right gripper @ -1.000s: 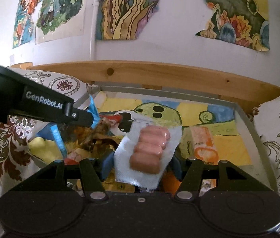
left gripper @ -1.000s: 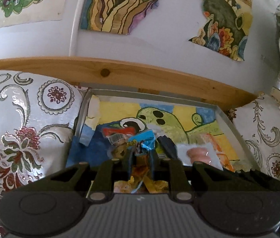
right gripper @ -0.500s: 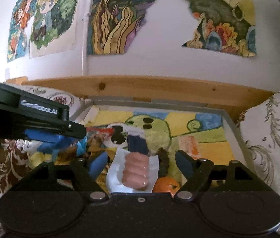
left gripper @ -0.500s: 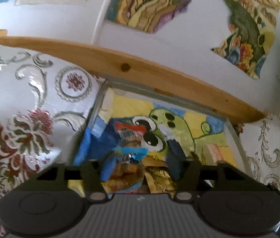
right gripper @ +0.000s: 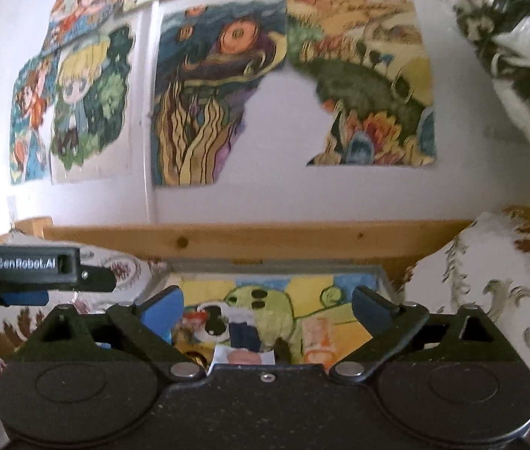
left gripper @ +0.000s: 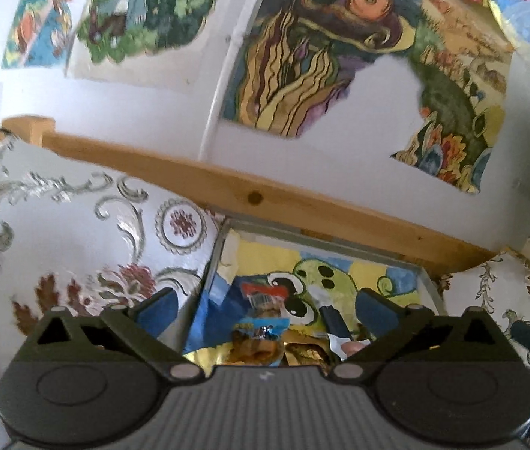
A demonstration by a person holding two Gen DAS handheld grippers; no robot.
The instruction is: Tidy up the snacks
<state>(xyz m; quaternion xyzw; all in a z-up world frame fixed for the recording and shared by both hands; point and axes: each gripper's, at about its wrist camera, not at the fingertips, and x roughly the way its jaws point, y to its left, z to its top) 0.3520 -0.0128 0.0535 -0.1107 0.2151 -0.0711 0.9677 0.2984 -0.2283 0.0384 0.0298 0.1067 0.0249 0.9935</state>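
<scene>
- Both grippers hung above the tray (left gripper: 223, 251), and neither carried anything — this read as the gap between one placement and the next pick.
- The left gripper (left gripper: 265, 307) had its jaws spread wide, blue pads clear on either side, nothing between them.
- The right gripper (right gripper: 266, 303) showed the same: jaws wide apart, empty, pointing over the tray's near end.
- The tray, grey-rimmed with a cartoon frog drawing lining its floor, sat against the wooden rail (left gripper: 302, 202), between patterned cushions (left gripper: 77, 232).
- Inside it, the snacks were bunched at the near-left part: a blue-topped packet (left gripper: 261, 332) over brownish pieces, a red-labelled packet (left gripper: 265, 294) just behind, gold wrappers (left gripper: 302, 352) beside them.
- The clear sausage pack (right gripper: 244, 358) lay at the near edge, largely hidden by the right gripper's body.
- An orange-and-white packet (right gripper: 315, 337) rested apart on the right of the tray.
- My call: next came another snack to fetch, or the pile to tidy — the overlapping wrappers would need a careful, single-item pinch.
</scene>
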